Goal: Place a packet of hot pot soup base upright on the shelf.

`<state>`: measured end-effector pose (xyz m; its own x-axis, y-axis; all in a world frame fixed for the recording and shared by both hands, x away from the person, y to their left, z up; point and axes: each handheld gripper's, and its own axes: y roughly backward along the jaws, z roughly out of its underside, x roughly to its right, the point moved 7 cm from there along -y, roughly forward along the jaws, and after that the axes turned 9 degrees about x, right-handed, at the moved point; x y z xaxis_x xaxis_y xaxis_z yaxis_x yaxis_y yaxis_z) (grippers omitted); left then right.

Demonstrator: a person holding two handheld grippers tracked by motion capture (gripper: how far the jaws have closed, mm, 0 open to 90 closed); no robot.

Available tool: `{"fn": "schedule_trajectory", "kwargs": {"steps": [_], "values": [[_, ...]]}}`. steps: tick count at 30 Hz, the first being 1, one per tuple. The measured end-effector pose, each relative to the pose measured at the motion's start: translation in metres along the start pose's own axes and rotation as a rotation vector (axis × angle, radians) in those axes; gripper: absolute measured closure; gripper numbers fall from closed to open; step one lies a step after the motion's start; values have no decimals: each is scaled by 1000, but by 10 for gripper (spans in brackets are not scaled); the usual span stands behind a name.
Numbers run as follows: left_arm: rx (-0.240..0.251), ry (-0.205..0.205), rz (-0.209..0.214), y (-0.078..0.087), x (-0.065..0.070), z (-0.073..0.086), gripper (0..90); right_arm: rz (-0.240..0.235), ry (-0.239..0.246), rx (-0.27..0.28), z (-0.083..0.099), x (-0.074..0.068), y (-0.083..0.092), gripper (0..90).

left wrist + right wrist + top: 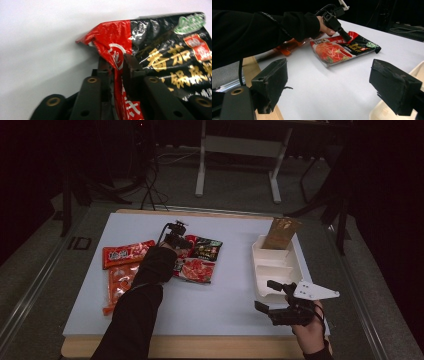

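Note:
A red and black food packet [202, 257] lies on the white table top [225, 305] just left of centre. My left gripper [181, 241] comes down on the packet's far left corner. In the left gripper view its jaws [117, 62] pinch a raised fold of the packet [170, 50], red side against the pads. The right gripper view shows the same grip [345, 37] on the packet [342, 48] from across the table. My right gripper [266, 295] hovers near the front right, jaws wide apart [332, 82] with nothing between them.
Two orange snack packets [127, 254] [117, 285] lie at the left, partly under the left sleeve. A white compartment tray [272, 270] sits at the right, with a brown paper bag [281, 234] standing at its far end. A wooden edge [200, 347] runs along the front.

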<state>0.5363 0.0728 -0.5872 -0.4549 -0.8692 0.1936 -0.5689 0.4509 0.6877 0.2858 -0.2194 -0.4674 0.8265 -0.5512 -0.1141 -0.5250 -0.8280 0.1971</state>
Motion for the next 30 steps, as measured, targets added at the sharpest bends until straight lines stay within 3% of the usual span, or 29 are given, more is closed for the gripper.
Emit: {"fn": "schedule_trajectory", "kwargs": {"steps": [2,3,4,6,11,19,21,30], "values": [[3,6,-10,1,0,0,848,-1,-2,1,0,0,0,149],[14,-26,-35,3,2,-1,859,-1,-1,3,0,0,0,149],[14,-26,-35,3,2,-1,869,-1,-1,3,0,0,0,149],[41,-25,-74,6,6,-2,877,-1,-3,6,-1,0,0,150],[85,-21,-79,17,10,-6,882,-1,5,12,-3,-2,1,150],[156,-21,-34,42,20,-13,886,12,32,14,-6,-4,1,150],[169,-49,-23,50,26,-16,886,16,31,21,-8,-4,2,149],[256,-41,45,73,43,-24,887,46,28,50,-14,-1,8,149]]}}
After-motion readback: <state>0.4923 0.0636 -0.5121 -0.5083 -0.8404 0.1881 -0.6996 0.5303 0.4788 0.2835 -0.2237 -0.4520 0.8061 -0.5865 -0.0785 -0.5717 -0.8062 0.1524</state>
